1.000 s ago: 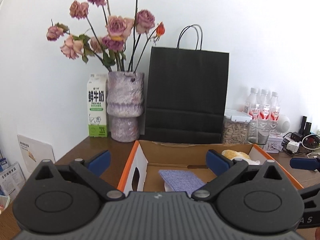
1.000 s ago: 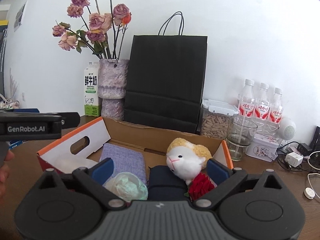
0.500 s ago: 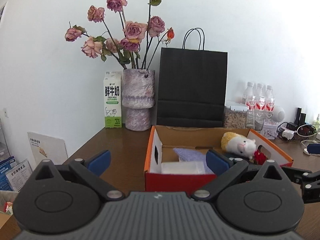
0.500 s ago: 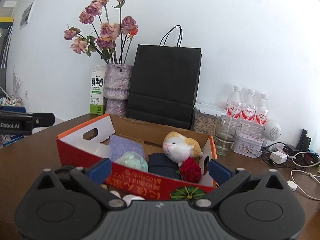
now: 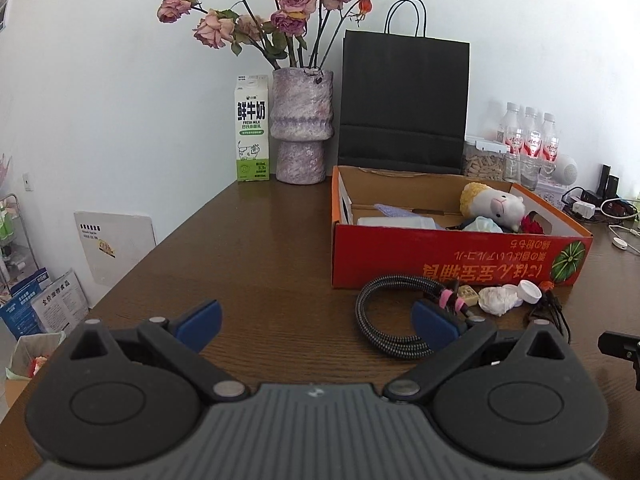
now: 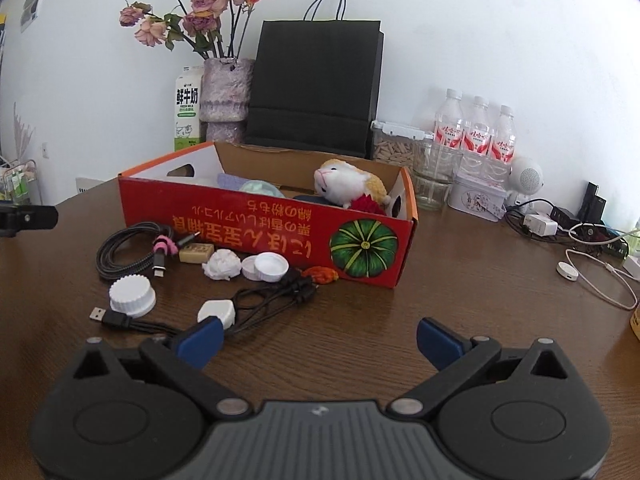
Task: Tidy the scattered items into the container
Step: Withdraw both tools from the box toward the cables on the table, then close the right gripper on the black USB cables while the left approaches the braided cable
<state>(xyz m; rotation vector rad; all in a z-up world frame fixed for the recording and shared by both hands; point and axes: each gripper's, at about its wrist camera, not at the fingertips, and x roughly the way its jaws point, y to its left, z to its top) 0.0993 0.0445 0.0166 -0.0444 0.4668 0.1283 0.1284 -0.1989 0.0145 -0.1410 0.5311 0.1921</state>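
We hold both grippers low over the brown bench (image 6: 460, 280), facing the red box (image 6: 256, 236) with loose items scattered in front of it.

The box sits centre frame in the right wrist view and right of centre in the left wrist view; inside it we see a plush sheep (image 6: 352, 184), a red rose (image 6: 366, 205) and a pale green bundle (image 6: 260, 189). On the bench just in front of the box lie a coiled braided cable (image 6: 120, 256), a black multi-plug cable (image 6: 276, 292), a large white cap (image 6: 132, 295), a white lid (image 6: 271, 266), crumpled paper (image 6: 222, 265) and a small wooden tile (image 6: 196, 253). The left gripper (image 5: 316, 322) has its blue fingers (image 5: 198, 320) spread wide and empty; the right gripper (image 6: 318, 338) likewise has its fingers (image 6: 440, 340) spread apart, holding nothing.
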